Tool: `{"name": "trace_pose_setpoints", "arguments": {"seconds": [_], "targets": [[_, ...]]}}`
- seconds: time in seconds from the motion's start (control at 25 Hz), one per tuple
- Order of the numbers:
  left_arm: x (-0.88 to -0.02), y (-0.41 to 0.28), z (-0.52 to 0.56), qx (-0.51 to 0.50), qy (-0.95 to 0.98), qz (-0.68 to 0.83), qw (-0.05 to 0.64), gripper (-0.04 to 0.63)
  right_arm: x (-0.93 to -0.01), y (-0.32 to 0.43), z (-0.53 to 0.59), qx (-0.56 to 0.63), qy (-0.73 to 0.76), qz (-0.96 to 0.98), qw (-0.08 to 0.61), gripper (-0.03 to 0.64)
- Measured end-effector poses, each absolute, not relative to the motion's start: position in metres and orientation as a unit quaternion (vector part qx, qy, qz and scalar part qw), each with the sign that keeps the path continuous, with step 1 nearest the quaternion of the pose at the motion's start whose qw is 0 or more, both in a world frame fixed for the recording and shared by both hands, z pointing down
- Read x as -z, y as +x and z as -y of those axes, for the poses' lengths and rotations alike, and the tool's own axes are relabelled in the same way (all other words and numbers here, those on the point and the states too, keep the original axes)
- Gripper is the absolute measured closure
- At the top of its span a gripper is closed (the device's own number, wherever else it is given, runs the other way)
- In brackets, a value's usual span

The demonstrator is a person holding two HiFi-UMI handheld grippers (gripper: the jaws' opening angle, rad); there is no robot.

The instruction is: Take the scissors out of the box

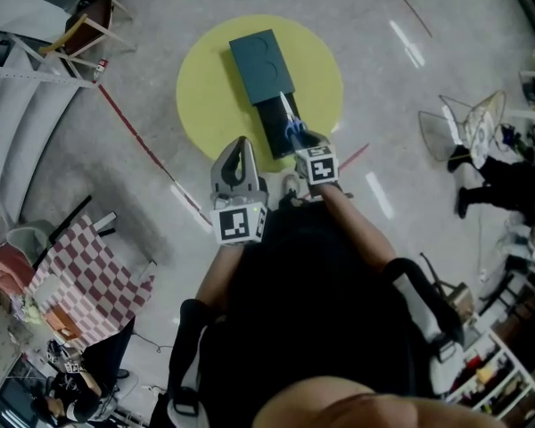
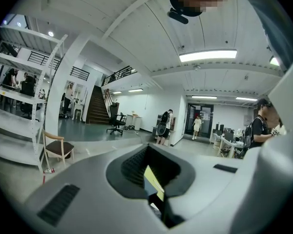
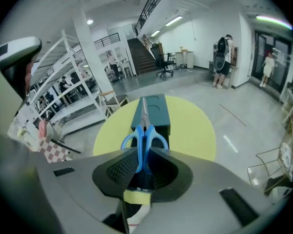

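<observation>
Yellow round top (image 1: 205,87) sits in the upper centre of the head view. The floor is bare around it.

Dark teal box (image 1: 260,65) lies on the top. Its long side runs from upper left toward lower right of the frame. Its near, darker end reads as the open part.

Scissors (image 3: 143,139), blue-handled, are over that open near end. Their long axis lines up with the box's long side. The blades point away, toward the top of the right gripper view, and the handle loops are nearest the person. I cannot tell whether the blades are clear of the box or resting in it.

Right gripper (image 1: 301,143) is clamped on the handles just below the loops. The blades run straight out ahead of the fingers.

Left gripper (image 1: 241,146) is lower left of the box and apart from it. It is tilted up toward the room, fingers pressed together with nothing between them.

Judgement: the right hand alone has the job. The blades lie along the box, so the exit is probably up and back toward the lower frame edge. A sideways pull could catch a blade tip on the box wall.
</observation>
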State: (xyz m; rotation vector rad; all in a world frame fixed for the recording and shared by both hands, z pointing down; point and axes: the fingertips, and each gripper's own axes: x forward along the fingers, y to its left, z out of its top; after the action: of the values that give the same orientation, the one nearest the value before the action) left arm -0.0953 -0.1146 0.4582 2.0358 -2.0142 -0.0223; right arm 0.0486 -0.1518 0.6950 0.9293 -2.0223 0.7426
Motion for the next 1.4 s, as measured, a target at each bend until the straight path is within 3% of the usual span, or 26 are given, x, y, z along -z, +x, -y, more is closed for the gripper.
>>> {"name": "trace_pose_setpoints", "arguments": {"seconds": [0.68,1.4], "targets": [[-0.448,-0.084,0.119,0.009,0.707,0.699,0.112,0.6,-0.521,0.043,0.173,-0.169,0.391,0.889,0.167,0.543],[-0.454,-0.079,0.116,0.002,0.708,0.697,0.115,0.598,-0.501,0.043,0.155,-0.145,0.374,0.904,0.151,0.543]]}}
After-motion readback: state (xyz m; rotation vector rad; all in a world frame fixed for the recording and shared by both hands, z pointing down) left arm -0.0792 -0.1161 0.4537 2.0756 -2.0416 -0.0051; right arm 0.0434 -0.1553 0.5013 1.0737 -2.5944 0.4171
